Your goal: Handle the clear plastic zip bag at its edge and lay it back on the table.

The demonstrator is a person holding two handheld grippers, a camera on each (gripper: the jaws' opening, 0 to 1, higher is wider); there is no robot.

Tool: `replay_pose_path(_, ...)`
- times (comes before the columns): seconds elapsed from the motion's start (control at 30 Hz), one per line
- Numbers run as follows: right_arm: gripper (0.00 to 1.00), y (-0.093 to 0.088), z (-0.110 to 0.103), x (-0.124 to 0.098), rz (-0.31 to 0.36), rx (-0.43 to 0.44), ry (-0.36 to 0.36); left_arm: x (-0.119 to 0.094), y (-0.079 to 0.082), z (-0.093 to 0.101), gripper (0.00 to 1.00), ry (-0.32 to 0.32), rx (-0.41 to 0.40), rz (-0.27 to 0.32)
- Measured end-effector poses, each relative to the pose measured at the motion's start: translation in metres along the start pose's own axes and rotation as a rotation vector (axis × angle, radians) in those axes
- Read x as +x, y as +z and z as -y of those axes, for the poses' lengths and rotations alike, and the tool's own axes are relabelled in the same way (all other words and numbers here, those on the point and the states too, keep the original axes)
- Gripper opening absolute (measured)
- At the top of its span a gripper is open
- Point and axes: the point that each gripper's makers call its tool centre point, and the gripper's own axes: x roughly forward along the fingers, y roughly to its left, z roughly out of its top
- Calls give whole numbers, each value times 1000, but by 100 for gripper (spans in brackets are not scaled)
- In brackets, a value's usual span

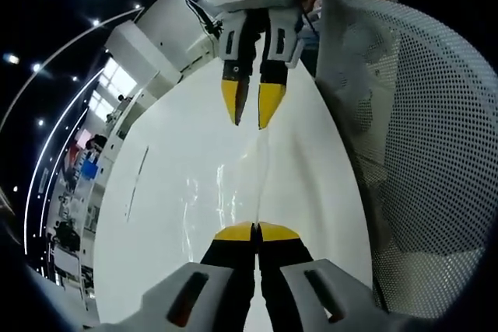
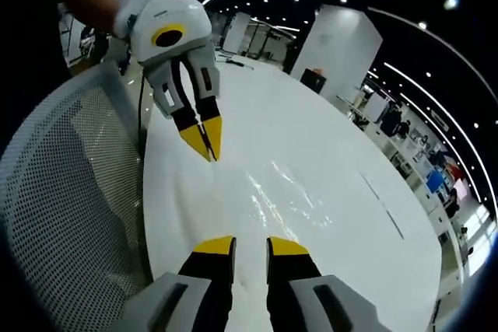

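Jaws of the left gripper (image 1: 256, 231) are pressed together at their yellow tips, pinching the near edge of the clear plastic zip bag (image 1: 226, 192), which lies flat on the white table (image 1: 156, 215) directly ahead of those jaws. Jaws of the right gripper (image 2: 250, 246) stand spread with a gap between the tips; in the left gripper view this gripper (image 1: 253, 106) sits at the bag's far edge, jaws slightly parted, and contact with the film cannot be confirmed. In the right gripper view the bag (image 2: 284, 196) stretches between both sets of jaws. A white mesh chair back (image 1: 412, 130) stands beside the table.
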Motion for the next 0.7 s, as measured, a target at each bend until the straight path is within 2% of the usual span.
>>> replay_pose_path(0.17, 11, 4, -11, 12, -6, -21, 44, -1, 4, 2, 0, -3, -4, 17)
replay_pose_path(0.37, 8, 8, -16, 18, -3, 0, 71, -2, 6, 4, 0, -15, 8, 32)
replay_pose_path(0.47, 0, 9, -19, 19, 4, 17, 83, -4, 7, 3, 0, -14, 2, 43)
replay_pose_path(0.53, 0, 11, -18, 20, 8, 30, 78, -4, 4, -2, 0, 9, -10, 31)
replay_pose_path(0.7, 0, 15, -16, 23, 21, 61, 47, -7, 0, -14, 0, 77, -139, 15)
